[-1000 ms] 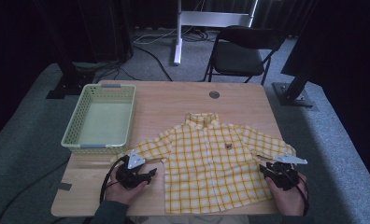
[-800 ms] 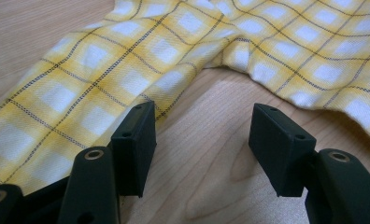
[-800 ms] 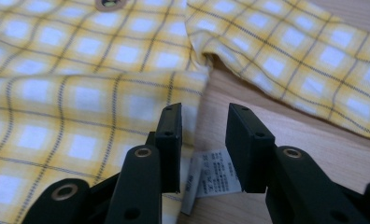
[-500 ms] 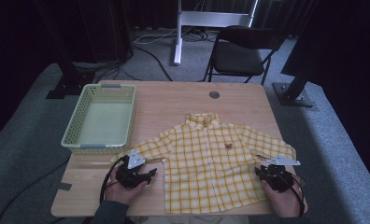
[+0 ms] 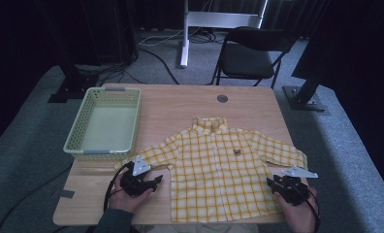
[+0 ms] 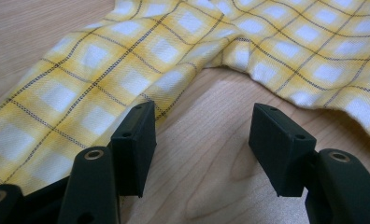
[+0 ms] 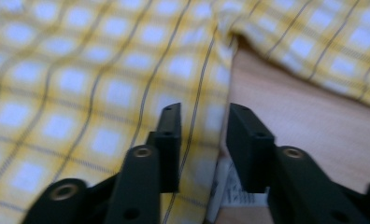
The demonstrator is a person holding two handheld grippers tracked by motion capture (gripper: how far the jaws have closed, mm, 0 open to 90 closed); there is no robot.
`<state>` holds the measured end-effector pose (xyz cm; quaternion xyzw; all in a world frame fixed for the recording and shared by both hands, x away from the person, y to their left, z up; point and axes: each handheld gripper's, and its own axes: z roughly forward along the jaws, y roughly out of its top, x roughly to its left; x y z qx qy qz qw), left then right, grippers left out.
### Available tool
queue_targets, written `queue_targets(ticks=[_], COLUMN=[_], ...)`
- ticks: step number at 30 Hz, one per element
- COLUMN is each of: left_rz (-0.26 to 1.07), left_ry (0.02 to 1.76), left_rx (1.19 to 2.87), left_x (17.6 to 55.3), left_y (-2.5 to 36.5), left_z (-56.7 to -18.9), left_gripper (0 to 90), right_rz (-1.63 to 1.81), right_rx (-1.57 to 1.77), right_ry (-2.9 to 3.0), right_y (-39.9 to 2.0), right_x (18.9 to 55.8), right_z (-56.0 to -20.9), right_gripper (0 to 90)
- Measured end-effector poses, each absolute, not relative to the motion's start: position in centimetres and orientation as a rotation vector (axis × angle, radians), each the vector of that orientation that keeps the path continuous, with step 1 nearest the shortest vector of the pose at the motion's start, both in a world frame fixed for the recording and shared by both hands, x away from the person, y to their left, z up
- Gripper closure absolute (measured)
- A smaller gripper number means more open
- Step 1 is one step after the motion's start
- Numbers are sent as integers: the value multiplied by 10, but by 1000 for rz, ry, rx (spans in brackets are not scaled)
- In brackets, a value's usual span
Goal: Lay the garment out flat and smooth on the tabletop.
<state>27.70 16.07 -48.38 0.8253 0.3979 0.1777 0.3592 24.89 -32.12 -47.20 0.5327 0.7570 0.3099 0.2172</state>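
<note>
A yellow plaid shirt (image 5: 224, 170) lies flat and face up on the wooden table (image 5: 180, 107), collar pointing away from me. My left gripper (image 5: 157, 181) rests on the table below the shirt's left sleeve. In the left gripper view it (image 6: 202, 116) stands wide open over bare wood, one jaw touching the sleeve (image 6: 94, 84). My right gripper (image 5: 271, 183) sits at the shirt's lower right side. In the right gripper view it (image 7: 204, 112) is open with a narrow gap, and the shirt's side edge (image 7: 211, 70) runs between the jaws. A white label (image 7: 232, 191) peeks out under them.
A pale green plastic basket (image 5: 76, 131) stands at the table's left. A dark round grommet (image 5: 222, 98) sits in the tabletop beyond the collar. A black folding chair (image 5: 250, 53) and stand legs are past the far edge. Grey tape (image 5: 66, 193) marks the front left corner.
My right gripper has slid a little left and toward me, onto the shirt's right side edge. The left gripper and the shirt have stayed put.
</note>
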Motion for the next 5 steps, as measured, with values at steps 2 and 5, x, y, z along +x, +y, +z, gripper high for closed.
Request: queue_targets(ticks=[2, 5], left_rz=[459, 459], left_ry=[1026, 1026], left_rx=[2129, 2130], left_x=[277, 277], left_y=[161, 161], left_z=[-484, -484], left_gripper=[423, 422], right_rz=[890, 930], right_rx=[1463, 1434], right_ry=[2050, 1999], right_y=[-323, -324], right_x=[249, 249], right_z=[-467, -456], right_gripper=[578, 547])
